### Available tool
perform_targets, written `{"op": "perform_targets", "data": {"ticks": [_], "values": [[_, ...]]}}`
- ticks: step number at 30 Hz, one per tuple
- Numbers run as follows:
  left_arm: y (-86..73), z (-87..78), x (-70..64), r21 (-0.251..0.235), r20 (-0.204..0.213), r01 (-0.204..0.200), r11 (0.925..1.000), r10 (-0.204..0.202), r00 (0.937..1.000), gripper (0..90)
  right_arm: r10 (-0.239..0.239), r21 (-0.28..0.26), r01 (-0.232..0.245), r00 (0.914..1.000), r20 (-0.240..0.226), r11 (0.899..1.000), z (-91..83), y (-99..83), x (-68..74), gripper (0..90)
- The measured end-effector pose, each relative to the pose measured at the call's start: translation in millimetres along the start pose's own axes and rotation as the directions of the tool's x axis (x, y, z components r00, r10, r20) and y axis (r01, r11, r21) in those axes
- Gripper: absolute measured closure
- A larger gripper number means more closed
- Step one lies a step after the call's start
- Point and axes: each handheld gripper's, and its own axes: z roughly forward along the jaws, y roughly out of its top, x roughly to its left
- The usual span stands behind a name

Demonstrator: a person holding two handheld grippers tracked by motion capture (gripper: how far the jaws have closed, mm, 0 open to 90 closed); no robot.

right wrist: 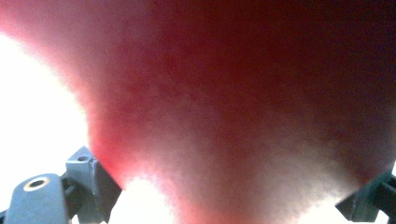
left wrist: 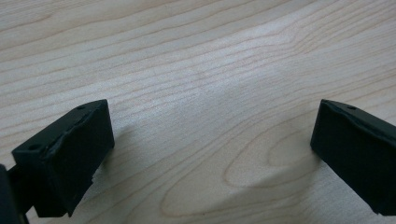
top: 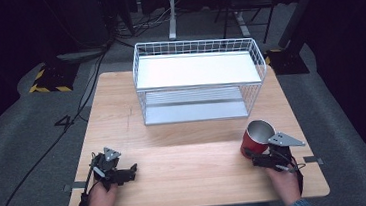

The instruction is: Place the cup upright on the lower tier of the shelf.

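Red cup (top: 255, 138) pinched in right tool (top: 256, 158), hollow bare; left tool (top: 129, 173) spread; wire basket (top: 196, 49) beyond.

The counter (top: 191, 157) is evenly lit from above, while the surroundings are left dark. In the left gripper view, wood grain is rendered sharply and soft shadows are cast beside the left tongs (left wrist: 212, 154). Between the right tongs (right wrist: 229, 186), the red cup (right wrist: 243, 93) is blurred, flanked by blown-out white glare.
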Motion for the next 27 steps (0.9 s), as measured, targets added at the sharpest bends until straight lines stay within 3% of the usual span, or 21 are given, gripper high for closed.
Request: {"op": "perform_targets", "data": {"ticks": [12,27], "values": [[0.0,0.0,0.0,0.0,0.0,0.0,1.0,0.0,1.0,0.0,-0.026,-0.039,0.027,0.9993,0.029,0.999,7.4,-7.8,1.5,16.5],[0.0,0.0,-0.1,0.0,0.0,0.001,1.0,-0.001,1.0,0.0,-0.022,-0.035,0.023,0.9994,0.027,0.999,7.8,-7.7,1.5,16.9]]}}
